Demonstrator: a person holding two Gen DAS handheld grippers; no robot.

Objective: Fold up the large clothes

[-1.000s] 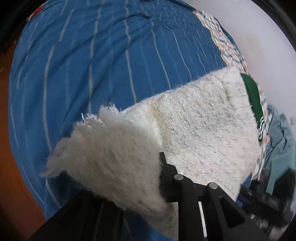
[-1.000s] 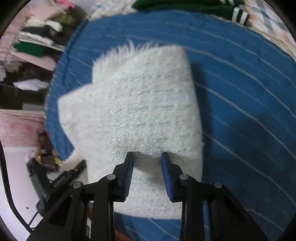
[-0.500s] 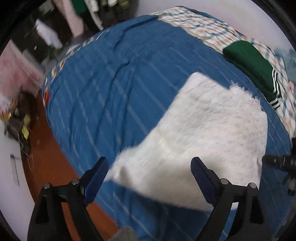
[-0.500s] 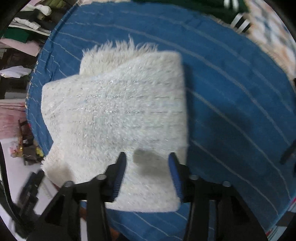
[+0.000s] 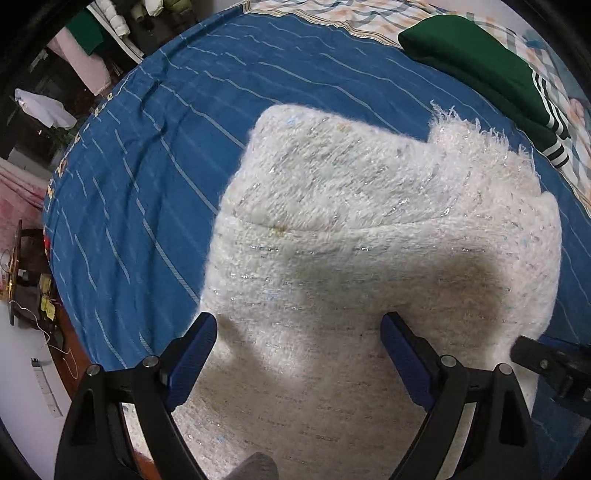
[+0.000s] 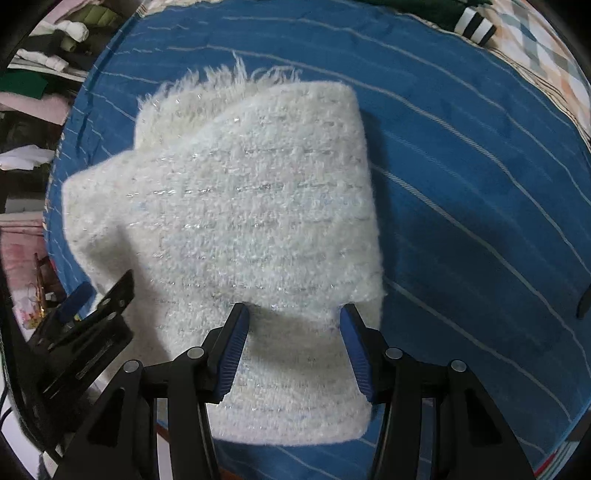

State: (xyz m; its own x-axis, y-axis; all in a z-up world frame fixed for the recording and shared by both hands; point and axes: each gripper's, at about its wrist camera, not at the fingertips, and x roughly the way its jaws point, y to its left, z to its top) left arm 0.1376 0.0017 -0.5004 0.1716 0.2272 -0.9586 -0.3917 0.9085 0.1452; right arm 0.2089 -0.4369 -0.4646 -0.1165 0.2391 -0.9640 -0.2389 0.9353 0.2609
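Observation:
A fluffy white knit garment [image 5: 369, 236] lies folded on the blue striped bedsheet [image 5: 177, 147]; it also shows in the right wrist view [image 6: 251, 206], with a fringed edge at its far side. My left gripper [image 5: 299, 347] is open and empty, hovering over the garment's near part. My right gripper [image 6: 291, 332] is open and empty over the garment's near right edge. Each gripper shows at the edge of the other's view, the right one in the left wrist view [image 5: 554, 365], the left one in the right wrist view [image 6: 88, 321].
A folded green garment [image 5: 480, 62] with white stripes lies at the far right on a checked cloth [image 5: 369, 14]. Shelves with clothes [image 6: 44, 55] stand beyond the bed's left side. The sheet [image 6: 480, 184] lies bare to the right of the white garment.
My left gripper let go of the garment's fringed corner, opened wide and pulled back. My right gripper opened wider. The garment now lies flat and folded.

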